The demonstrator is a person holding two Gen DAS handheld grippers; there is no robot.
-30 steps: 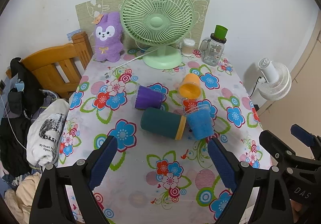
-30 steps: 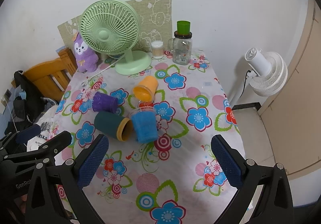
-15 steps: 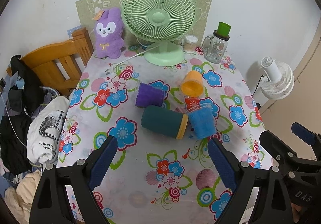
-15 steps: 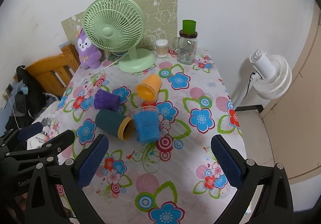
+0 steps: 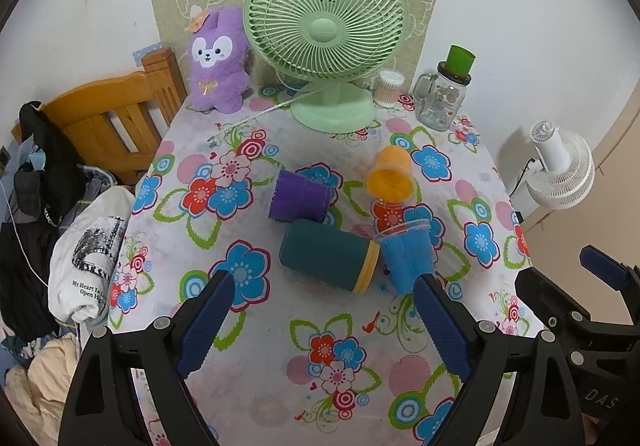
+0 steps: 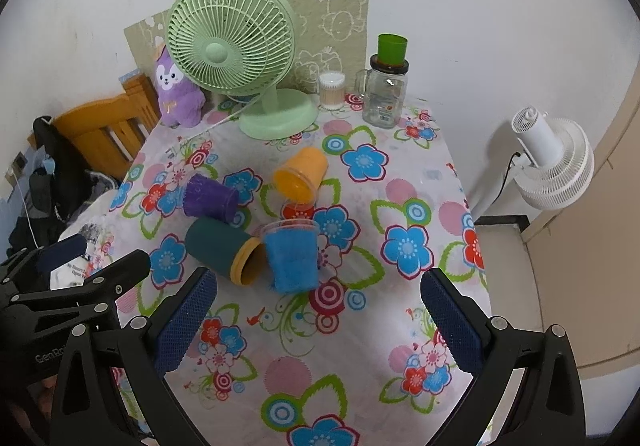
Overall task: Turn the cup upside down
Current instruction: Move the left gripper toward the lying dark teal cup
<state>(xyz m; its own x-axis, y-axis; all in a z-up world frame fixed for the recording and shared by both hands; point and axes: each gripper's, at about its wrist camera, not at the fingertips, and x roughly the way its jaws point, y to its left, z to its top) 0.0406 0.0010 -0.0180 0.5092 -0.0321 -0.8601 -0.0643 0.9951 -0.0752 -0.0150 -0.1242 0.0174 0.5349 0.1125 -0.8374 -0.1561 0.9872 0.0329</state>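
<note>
Both the left gripper (image 5: 320, 322) and right gripper (image 6: 320, 322) are hovering with jaws spread wide, holding nothing. The blue cup (image 6: 291, 257) is standing upright on the floral tablecloth (image 6: 400, 190), just beyond the jaws, touching the dark green cup (image 6: 224, 250) that is lying on its side.

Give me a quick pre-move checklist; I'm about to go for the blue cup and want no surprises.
1. Left gripper open, empty: ok.
2. Right gripper open, empty: ok.
3. Blue cup upright, rim up, so not flipped yet: ok.
4. Room around it: not ok; the teal cup lies on its side against it.
5. Orange cup and purple cup lie apart from it: ok.
6. Contents: cannot tell.
</note>
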